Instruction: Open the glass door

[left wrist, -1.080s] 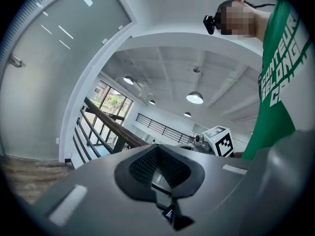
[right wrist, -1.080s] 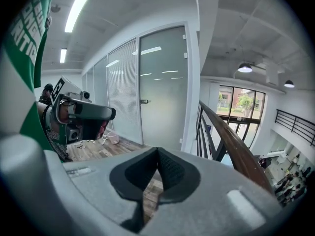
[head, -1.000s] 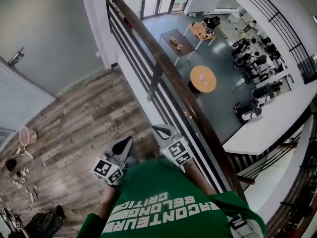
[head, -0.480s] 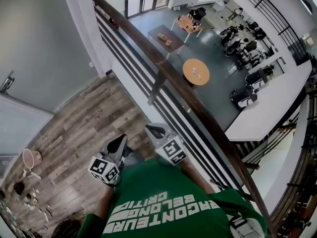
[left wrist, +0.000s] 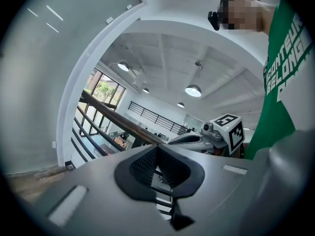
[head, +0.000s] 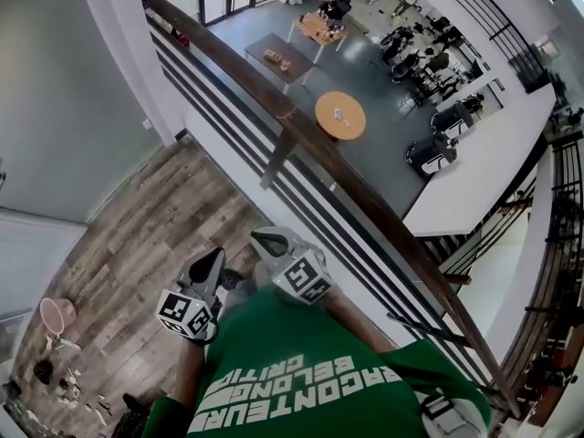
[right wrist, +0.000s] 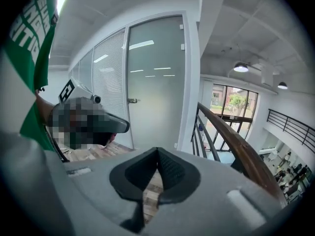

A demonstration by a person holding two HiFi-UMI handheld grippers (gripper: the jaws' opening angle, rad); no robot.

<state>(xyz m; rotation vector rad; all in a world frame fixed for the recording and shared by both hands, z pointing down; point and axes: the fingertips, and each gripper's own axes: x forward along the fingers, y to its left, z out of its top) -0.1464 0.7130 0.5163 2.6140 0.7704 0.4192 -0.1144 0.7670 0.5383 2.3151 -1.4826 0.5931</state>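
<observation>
Wood floor (head: 137,245), glass door (right wrist: 155,82), dark railing (head: 365,202)

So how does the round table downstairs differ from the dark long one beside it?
Shape: the round table has a circular top, the long table a rectangular one. Colour: the round table is light orange-brown, the long table dark brown. Both stand on the grey lower floor and carry a few small things.

You hold two claws, the left claw (head: 215,256) and the right claw (head: 261,239). You see one glass door (right wrist: 155,82), one wooden handrail (head: 301,140) and one pink bucket (head: 56,315). Below stand one round bench (head: 340,117) and two rectangular benches (head: 278,59).
</observation>
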